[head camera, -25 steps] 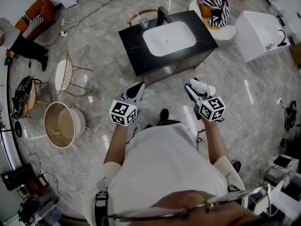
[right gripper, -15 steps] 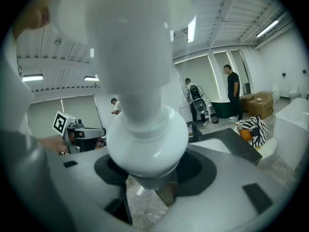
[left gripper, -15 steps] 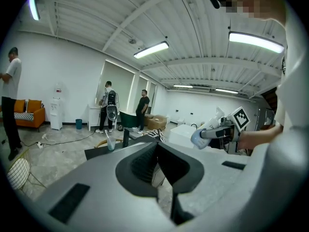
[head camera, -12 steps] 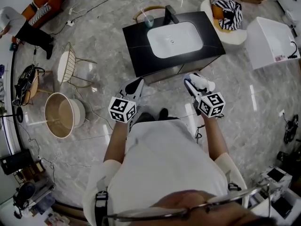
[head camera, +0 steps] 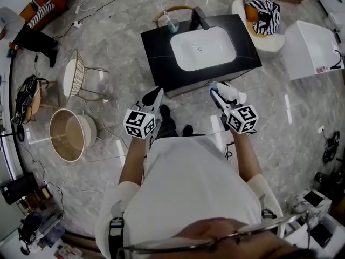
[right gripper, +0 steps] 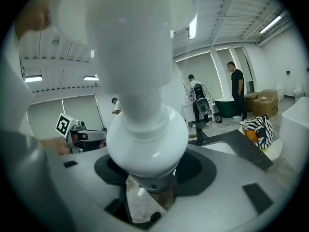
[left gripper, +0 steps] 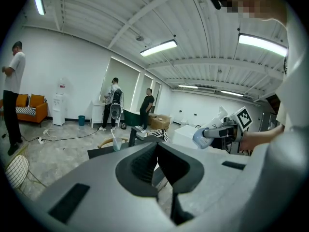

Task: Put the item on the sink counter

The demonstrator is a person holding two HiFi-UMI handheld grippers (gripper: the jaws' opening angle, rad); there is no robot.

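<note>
The black sink counter (head camera: 153, 47) with its white basin (head camera: 204, 48) and dark faucet (head camera: 198, 18) stands just ahead of me on the marble floor. My right gripper (head camera: 221, 90) is shut on a white bottle (head camera: 233, 95), held a short way off the counter's front right edge. In the right gripper view the bottle (right gripper: 145, 129) fills the middle, clamped between the jaws (right gripper: 149, 178). Level with it, my left gripper (head camera: 153, 97) hangs off the counter's front left edge, jaws together and empty (left gripper: 157, 151).
A clear cup (head camera: 171, 23) with a toothbrush stands at the counter's back left. A wire chair (head camera: 73, 82) and a round tub (head camera: 70, 136) are on the left, a chair with a striped cushion (head camera: 259, 15) and a white cabinet (head camera: 310, 42) on the right. People stand far off.
Both grippers have moved forward toward the counter's front edge, and the person has stepped closer. The white bottle stays clamped in the right gripper.
</note>
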